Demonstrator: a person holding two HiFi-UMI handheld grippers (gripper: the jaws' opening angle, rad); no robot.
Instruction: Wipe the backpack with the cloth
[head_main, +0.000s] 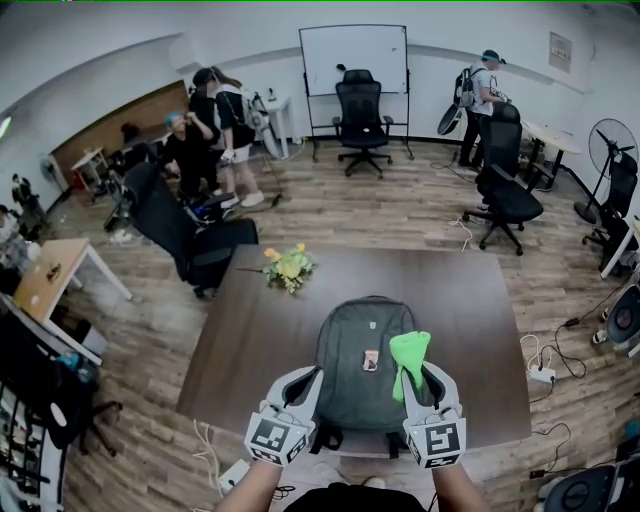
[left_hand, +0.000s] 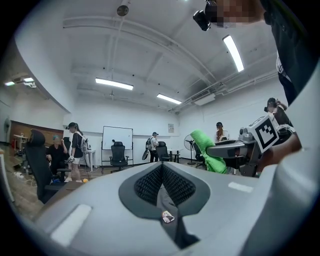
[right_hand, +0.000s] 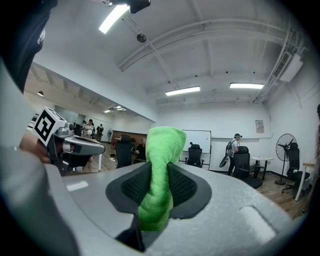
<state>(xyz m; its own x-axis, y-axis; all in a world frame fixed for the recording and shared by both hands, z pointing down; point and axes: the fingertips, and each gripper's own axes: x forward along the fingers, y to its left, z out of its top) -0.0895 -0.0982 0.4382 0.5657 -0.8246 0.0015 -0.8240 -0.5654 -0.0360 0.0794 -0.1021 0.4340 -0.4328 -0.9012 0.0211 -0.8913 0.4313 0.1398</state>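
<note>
Honestly, with the right gripper (head_main: 424, 378) clamped on the green cloth (head_main: 410, 352) just over the grey backpack (head_main: 355, 395) lying on the table (head_main: 250, 330), I'd lower it flat first, the left gripper (head_main: 305, 380), closed and empty, pinning a corner.

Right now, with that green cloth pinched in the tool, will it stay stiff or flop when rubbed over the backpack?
Probably floppy: the green cloth bunches and folds over above the right tool. Likely light, since a small pinch holds it up. Its fuzzy surface should drag on the backpack rather than slip.
</note>
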